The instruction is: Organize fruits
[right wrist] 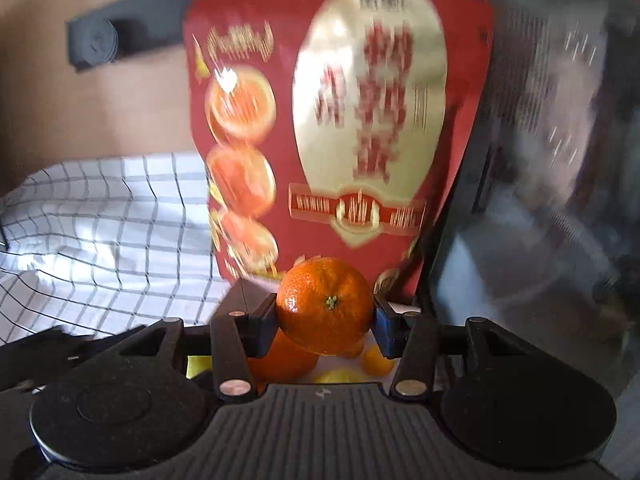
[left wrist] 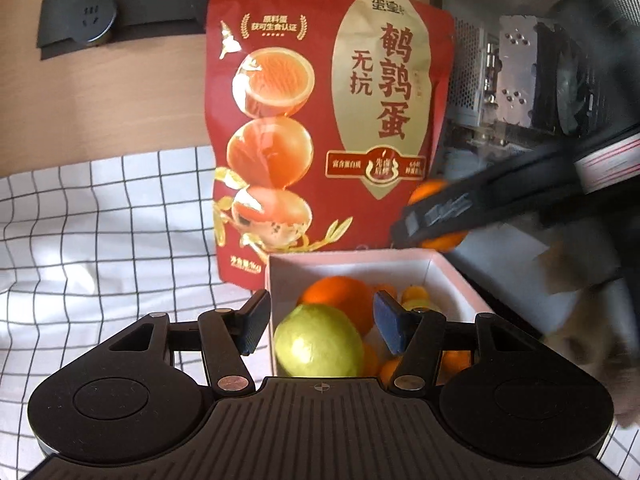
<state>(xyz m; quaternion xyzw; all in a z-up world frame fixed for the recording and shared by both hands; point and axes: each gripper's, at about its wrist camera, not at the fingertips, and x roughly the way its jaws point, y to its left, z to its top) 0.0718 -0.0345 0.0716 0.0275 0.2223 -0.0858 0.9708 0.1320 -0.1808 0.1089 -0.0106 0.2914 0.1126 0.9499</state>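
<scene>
Now right claw [right wrist: 325, 322] grips tangerine [right wrist: 325, 305] (seemingly above box [left wrist: 452, 276]).

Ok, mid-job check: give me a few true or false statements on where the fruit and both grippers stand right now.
1. The right gripper holds a mandarin. True.
2. The left gripper grips the green fruit. False: its jaws stand open above the fruit, pads not pressing it.
3. The white box has no fruit in it. False: it holds the green fruit, an orange and smaller orange pieces.
4. A red snack bag stands behind the box. True.
</scene>
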